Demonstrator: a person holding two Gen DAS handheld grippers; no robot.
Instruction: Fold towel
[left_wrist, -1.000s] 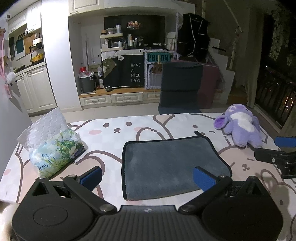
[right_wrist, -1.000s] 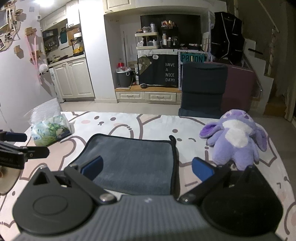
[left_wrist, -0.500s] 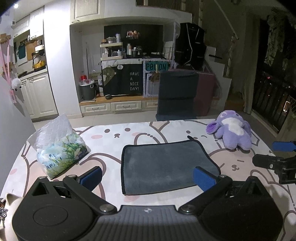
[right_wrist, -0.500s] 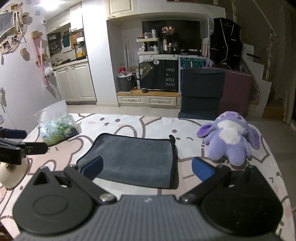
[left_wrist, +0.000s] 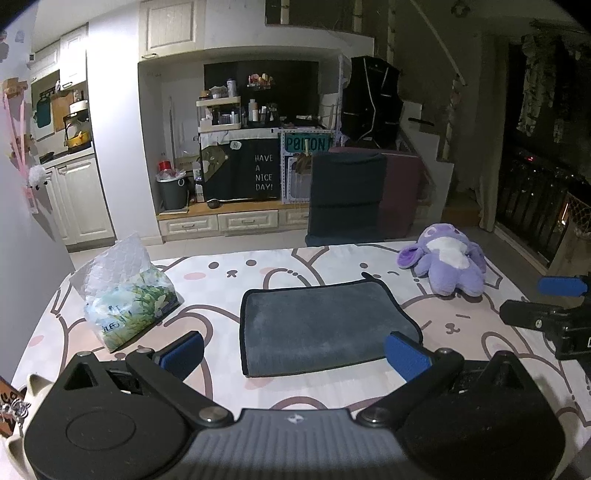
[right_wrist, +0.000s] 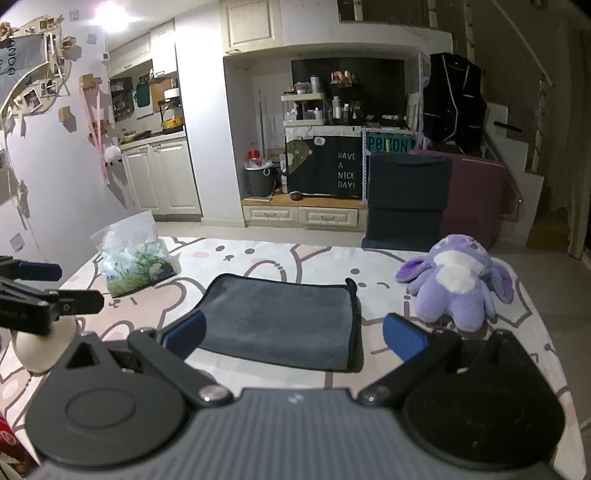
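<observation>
while both tools (left_wrist: 295, 354) (right_wrist: 293, 338) gape, towel (left_wrist: 321, 325) flat

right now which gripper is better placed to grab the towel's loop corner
Right. The loop sits on the towel's far right corner, ahead of the open right gripper; the left gripper faces the left half.

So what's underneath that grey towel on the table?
The grey towel lies flat on a tablecloth printed with cartoon bears. Around its edges only that cloth shows. Whatever sits directly beneath the towel is covered, so it cannot be seen.
</observation>
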